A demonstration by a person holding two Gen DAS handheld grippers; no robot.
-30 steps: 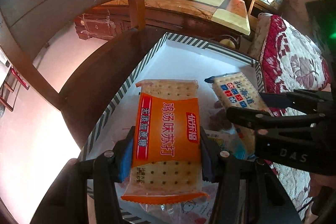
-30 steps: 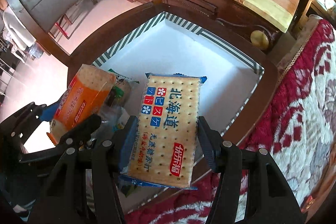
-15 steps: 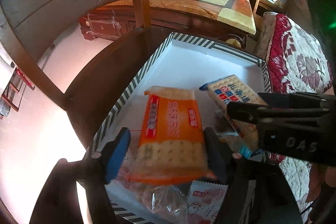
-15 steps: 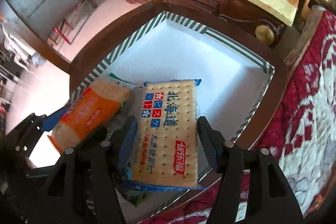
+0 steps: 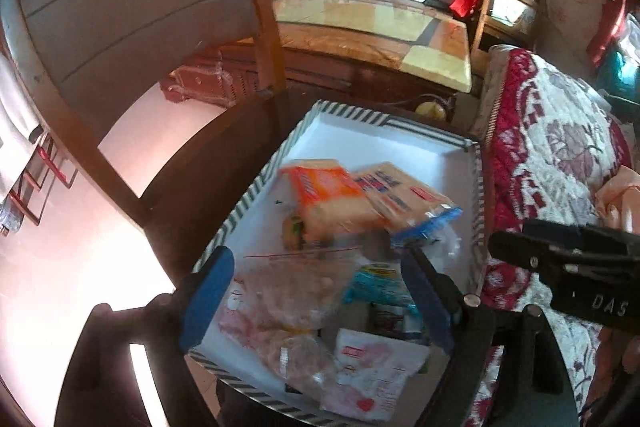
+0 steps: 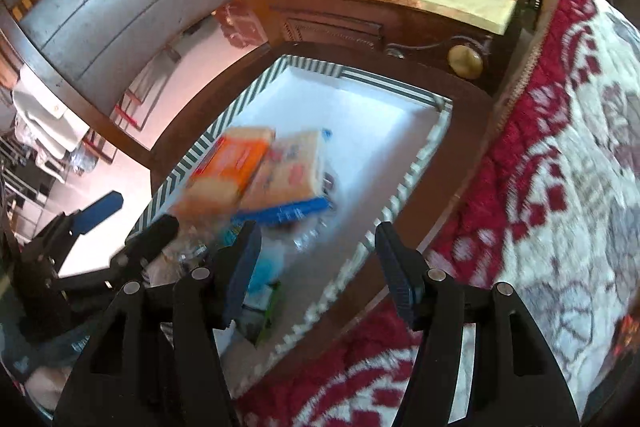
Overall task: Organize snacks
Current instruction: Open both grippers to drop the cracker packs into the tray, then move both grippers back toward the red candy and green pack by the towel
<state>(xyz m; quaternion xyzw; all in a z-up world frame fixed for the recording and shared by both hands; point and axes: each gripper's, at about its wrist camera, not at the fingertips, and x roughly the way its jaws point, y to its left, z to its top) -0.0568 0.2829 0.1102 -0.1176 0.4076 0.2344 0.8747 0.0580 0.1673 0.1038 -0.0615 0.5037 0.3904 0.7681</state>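
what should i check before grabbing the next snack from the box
1. Left gripper free of a packet: ok, jaws opening, nothing clamped.
2. Right gripper free: ok, open, nothing between the pads.
3. Orange cracker packet inside the striped box: ok.
4. Blue cracker packet inside the box: ok, beside the orange one, their edges overlapping.
5. Both packets lying flat: cannot tell, blurred.
6. Next snack identified: cannot tell, the bags under the left gripper are blurred.
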